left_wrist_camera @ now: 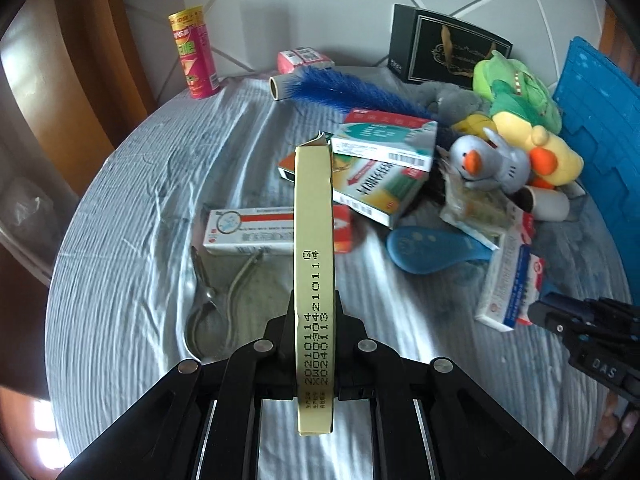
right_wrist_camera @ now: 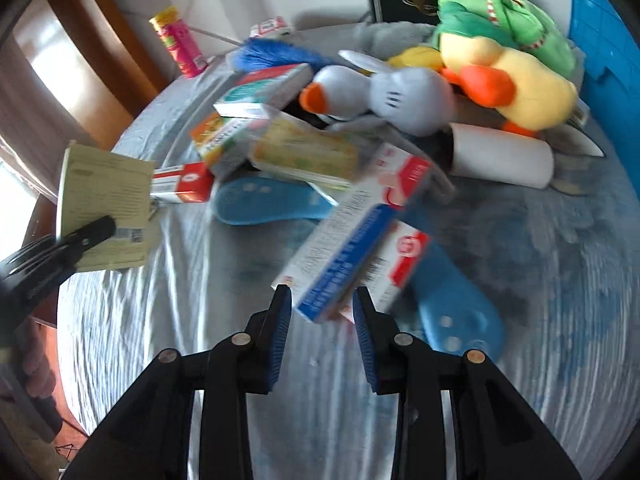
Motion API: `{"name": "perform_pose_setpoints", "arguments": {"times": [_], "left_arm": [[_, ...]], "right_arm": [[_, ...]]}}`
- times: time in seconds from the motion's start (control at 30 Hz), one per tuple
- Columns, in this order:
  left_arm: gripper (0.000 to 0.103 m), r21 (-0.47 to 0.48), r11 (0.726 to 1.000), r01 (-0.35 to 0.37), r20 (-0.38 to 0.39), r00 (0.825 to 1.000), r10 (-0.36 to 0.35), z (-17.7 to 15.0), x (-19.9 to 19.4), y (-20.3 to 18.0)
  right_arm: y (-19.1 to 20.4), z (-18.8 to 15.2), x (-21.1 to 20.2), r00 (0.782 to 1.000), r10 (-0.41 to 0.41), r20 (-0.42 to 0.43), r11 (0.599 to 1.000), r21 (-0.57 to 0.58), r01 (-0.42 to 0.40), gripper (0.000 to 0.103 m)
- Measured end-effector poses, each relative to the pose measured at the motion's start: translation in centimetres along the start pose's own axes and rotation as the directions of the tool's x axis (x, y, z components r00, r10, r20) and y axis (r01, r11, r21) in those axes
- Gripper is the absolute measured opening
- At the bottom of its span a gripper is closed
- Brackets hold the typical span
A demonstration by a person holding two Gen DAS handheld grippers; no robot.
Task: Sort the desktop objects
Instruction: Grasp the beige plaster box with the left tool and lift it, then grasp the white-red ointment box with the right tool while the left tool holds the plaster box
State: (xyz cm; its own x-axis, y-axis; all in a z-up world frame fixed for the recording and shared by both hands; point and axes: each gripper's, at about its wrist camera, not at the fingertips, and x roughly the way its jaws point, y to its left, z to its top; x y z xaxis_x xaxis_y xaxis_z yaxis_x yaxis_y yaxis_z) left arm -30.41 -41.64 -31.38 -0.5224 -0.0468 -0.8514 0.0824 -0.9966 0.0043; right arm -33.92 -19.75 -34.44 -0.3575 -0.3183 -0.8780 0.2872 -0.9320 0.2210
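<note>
My left gripper point(left_wrist_camera: 315, 300) is shut on a flat pale-yellow box point(left_wrist_camera: 314, 220), seen edge-on with printed date codes and held above the cloth. In the right wrist view the same box point(right_wrist_camera: 104, 196) shows its broad face at the left, with the left gripper point(right_wrist_camera: 100, 228) clamped on it. My right gripper point(right_wrist_camera: 322, 300) is shut on the lower corner of a white, blue and red medicine box point(right_wrist_camera: 352, 248), which is tilted up off the cloth. In the left wrist view that medicine box point(left_wrist_camera: 508, 284) stands at the right with the right gripper point(left_wrist_camera: 536, 314) on it.
A blue-grey cloth point(left_wrist_camera: 140, 240) covers the round table. On it lie stacked medicine boxes point(left_wrist_camera: 384, 140), a red-white box point(left_wrist_camera: 248, 232), metal nippers point(left_wrist_camera: 212, 300), a blue brush point(left_wrist_camera: 432, 248), plush toys point(left_wrist_camera: 520, 120), a blue feather point(left_wrist_camera: 348, 92), a snack can point(left_wrist_camera: 194, 52), a black box point(left_wrist_camera: 448, 48) and a blue mat point(left_wrist_camera: 600, 128).
</note>
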Motion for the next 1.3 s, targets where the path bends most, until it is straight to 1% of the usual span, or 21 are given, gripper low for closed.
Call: {"name": "perform_pose_setpoints", "arguments": {"times": [0.03, 0.17, 0.27, 0.33, 0.4, 0.43, 0.47, 0.53, 0.63, 0.8, 0.83, 0.87, 0.93, 1.07, 1.13, 1.17, 1.2, 1.23, 1.27, 1.3], "left_arm": [[0.010, -0.001, 1.000, 0.013, -0.001, 1.000, -0.013, -0.2, -0.2, -0.4], [0.010, 0.001, 1.000, 0.023, -0.001, 1.000, -0.023, -0.5, -0.7, -1.4], [0.010, 0.005, 1.000, 0.030, 0.005, 1.000, -0.030, -0.6, -1.2, -1.9], [0.010, 0.008, 0.999, 0.034, 0.005, 0.999, -0.034, -0.9, -1.3, -2.3], [0.010, 0.003, 0.999, 0.041, -0.002, 0.999, -0.041, -1.1, -1.2, -2.5], [0.010, 0.002, 0.999, 0.042, -0.003, 0.999, -0.042, -1.2, -1.2, -2.6], [0.010, 0.002, 0.999, 0.041, -0.003, 0.999, -0.041, -1.3, -1.2, -2.7], [0.010, 0.005, 0.999, 0.045, -0.004, 0.999, -0.045, -1.3, -1.2, -3.0], [0.010, 0.008, 0.999, 0.054, -0.005, 0.999, -0.054, -1.3, -1.2, -3.5], [0.010, 0.013, 0.997, 0.071, -0.007, 0.997, -0.071, -1.2, -1.2, -4.4], [0.010, 0.015, 0.997, 0.071, -0.007, 0.997, -0.071, -1.2, -1.2, -4.6], [0.010, 0.016, 0.997, 0.071, -0.009, 0.997, -0.071, -1.2, -1.2, -4.8], [0.010, 0.015, 0.997, 0.069, -0.011, 0.998, -0.069, -1.2, -1.3, -5.0], [0.010, 0.012, 0.999, 0.053, -0.018, 0.998, -0.053, -1.3, -1.3, -5.3], [0.010, 0.009, 0.999, 0.047, -0.020, 0.999, -0.047, -1.3, -1.3, -5.3], [0.010, 0.006, 0.999, 0.044, -0.019, 0.999, -0.044, -1.3, -1.3, -5.2], [0.010, 0.002, 0.999, 0.042, -0.019, 0.999, -0.042, -1.3, -1.3, -5.2], [0.010, -0.001, 0.999, 0.042, -0.019, 0.999, -0.042, -1.3, -1.4, -5.1], [0.010, -0.004, 0.999, 0.041, -0.019, 0.999, -0.042, -1.3, -1.4, -5.0], [0.010, -0.006, 0.999, 0.042, -0.019, 0.999, -0.043, -1.3, -1.3, -4.9]], "right_arm": [[-0.1, 0.0, 0.0, 1.000, 0.003, 0.000, 1.000, 0.006, -0.003, 0.032], [-0.1, 0.5, -0.1, 1.000, 0.025, 0.015, 0.999, 0.038, -0.025, 0.032], [-0.3, 0.9, 0.2, 0.999, -0.012, 0.031, 0.998, 0.064, 0.010, 0.032], [-1.5, 0.8, 0.7, 0.998, -0.069, 0.016, 0.994, 0.089, 0.067, 0.032], [-2.7, 0.2, 2.1, 0.996, -0.076, -0.039, 0.992, 0.101, 0.080, 0.032], [-3.3, 0.0, 2.8, 0.995, -0.079, -0.068, 0.991, 0.106, 0.086, 0.038], [-4.1, -0.2, 2.4, 0.997, -0.066, -0.051, 0.989, 0.126, 0.072, 0.038], [-4.7, -0.3, 1.6, 0.992, -0.125, -0.034, 0.984, 0.127, 0.128, 0.039], [-6.1, -0.1, 0.0, 0.992, -0.122, -0.005, 0.985, 0.123, 0.122, 0.040], [-6.0, -0.1, -0.1, 0.995, -0.098, -0.015, 0.994, 0.039, 0.098, 0.041], [-6.0, -0.1, -0.1, 0.996, -0.093, -0.017, 0.995, 0.021, 0.093, 0.047], [-5.9, 0.0, -0.1, 0.996, -0.088, -0.020, 0.996, 0.004, 0.088, 0.057], [-5.9, 0.0, -0.1, 0.997, -0.079, -0.025, 0.997, -0.030, 0.078, 0.066], [-5.7, 0.0, -0.1, 0.998, -0.060, -0.036, 0.994, -0.098, 0.057, 0.066], [-5.5, 0.4, 0.0, 0.997, -0.060, -0.038, 0.996, -0.065, 0.057, 0.066], [-5.4, 0.6, 0.1, 0.997, -0.059, -0.039, 0.997, -0.048, 0.058, 0.064], [-5.4, 0.8, 0.4, 0.998, -0.051, -0.047, 0.998, -0.023, 0.050, 0.060], [-5.4, 0.9, 0.8, 0.998, -0.042, -0.055, 0.999, 0.001, 0.042, 0.049], [-5.3, 1.0, 1.4, 0.997, -0.047, -0.060, 0.999, 0.015, 0.048, 0.045], [-5.2, 1.1, 1.9, 0.996, -0.053, -0.066, 0.998, 0.029, 0.055, 0.045]]}}
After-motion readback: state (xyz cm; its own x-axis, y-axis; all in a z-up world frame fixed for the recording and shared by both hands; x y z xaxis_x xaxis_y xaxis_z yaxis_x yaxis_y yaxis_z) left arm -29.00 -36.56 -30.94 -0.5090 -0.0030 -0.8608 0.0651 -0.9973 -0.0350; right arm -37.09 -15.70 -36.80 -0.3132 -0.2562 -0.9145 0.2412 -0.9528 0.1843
